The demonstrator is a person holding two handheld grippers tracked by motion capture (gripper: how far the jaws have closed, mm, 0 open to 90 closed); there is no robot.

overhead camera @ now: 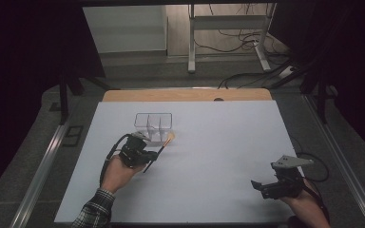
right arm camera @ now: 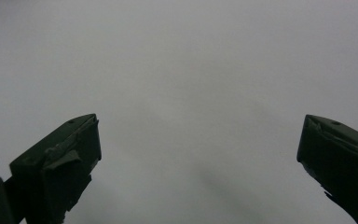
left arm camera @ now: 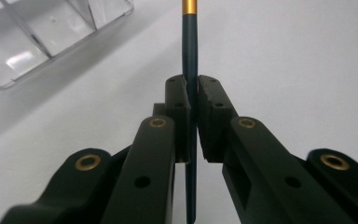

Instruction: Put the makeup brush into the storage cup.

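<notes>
A dark brush (left arm camera: pixel 190 56) is gripped mid-handle between the closed jaws of the left claw (overhead camera: pixel 148 153), its long axis running ahead to a gold band. Just beyond its tip stands a clear divided box (overhead camera: pixel 153 124). The right claw (overhead camera: pixel 261 186), well apart, is held open over bare desk (overhead camera: pixel 228 142). No writing is seen.

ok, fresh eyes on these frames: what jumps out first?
The left gripper near the table's middle, shut on a thin dark brush with a gold band. Just beyond it stands a clear divided box. The right gripper waits open at the near right.
</notes>
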